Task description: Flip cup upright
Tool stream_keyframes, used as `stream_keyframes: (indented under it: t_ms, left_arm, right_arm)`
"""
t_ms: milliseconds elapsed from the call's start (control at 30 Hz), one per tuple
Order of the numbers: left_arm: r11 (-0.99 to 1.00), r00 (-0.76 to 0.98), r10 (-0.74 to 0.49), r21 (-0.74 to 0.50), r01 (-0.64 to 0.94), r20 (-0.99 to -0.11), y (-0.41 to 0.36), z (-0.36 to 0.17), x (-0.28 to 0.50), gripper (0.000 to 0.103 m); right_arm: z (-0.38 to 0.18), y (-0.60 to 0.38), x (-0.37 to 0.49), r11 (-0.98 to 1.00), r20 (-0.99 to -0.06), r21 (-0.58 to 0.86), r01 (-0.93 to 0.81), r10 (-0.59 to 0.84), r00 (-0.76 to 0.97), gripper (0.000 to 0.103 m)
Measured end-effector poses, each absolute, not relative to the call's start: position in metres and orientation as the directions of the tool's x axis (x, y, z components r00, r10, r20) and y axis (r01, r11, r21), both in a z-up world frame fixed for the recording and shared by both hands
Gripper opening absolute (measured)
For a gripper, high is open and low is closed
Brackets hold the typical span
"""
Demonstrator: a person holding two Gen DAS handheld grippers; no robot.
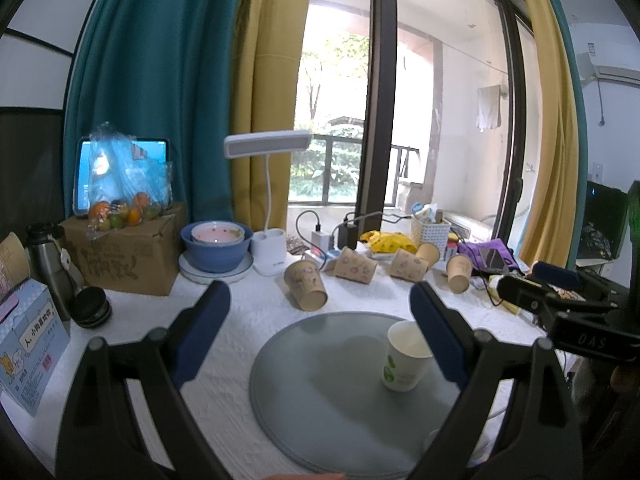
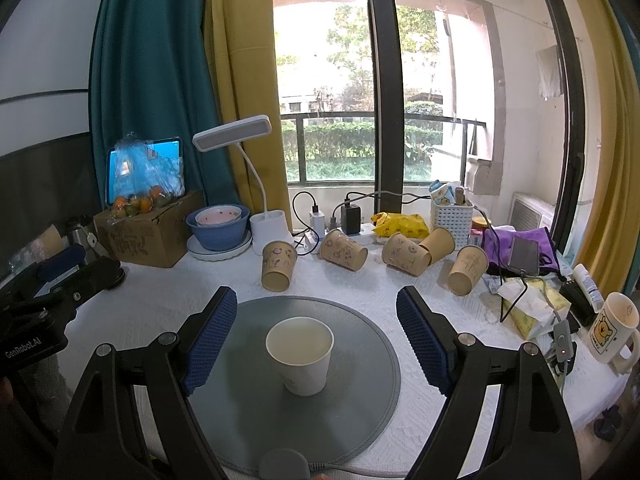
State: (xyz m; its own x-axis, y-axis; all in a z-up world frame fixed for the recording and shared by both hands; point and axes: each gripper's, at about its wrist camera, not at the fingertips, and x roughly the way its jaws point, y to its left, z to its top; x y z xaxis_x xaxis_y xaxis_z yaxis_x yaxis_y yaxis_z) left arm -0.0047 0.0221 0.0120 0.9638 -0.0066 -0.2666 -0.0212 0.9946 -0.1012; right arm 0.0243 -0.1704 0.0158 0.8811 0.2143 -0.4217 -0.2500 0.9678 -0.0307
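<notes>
2 grippers are hovering over the table, each with jaws spread wide and holding nothing. Going left to right, the left gripper (image 1: 320, 320) is sitting off to the left, then the white paper cup (image 2: 300, 354) is standing mouth-up on the round grey mat (image 2: 360, 384), lying between the fingers of the right gripper (image 2: 316, 328) without touching them. Behind, 5 brown paper cups (image 2: 344, 250) are lying tipped over. Judging by its thin paper wall, the white cup is looking light and easily crushed, so a gentle mid-wall pinch would be suiting it.
</notes>
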Motion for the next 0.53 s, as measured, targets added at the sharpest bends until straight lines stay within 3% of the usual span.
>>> stream_keyframes:
  t_ms: [533]
  left_arm:
    - [0.996, 0.969, -0.020, -0.088, -0.002, -0.247, 0.0183, 0.0064, -0.0066, 0.092]
  right_arm:
    - [0.0086, -0.1707, 0.0243, 0.961, -0.433, -0.022, -0.275, 0.239, 0.869, 0.085]
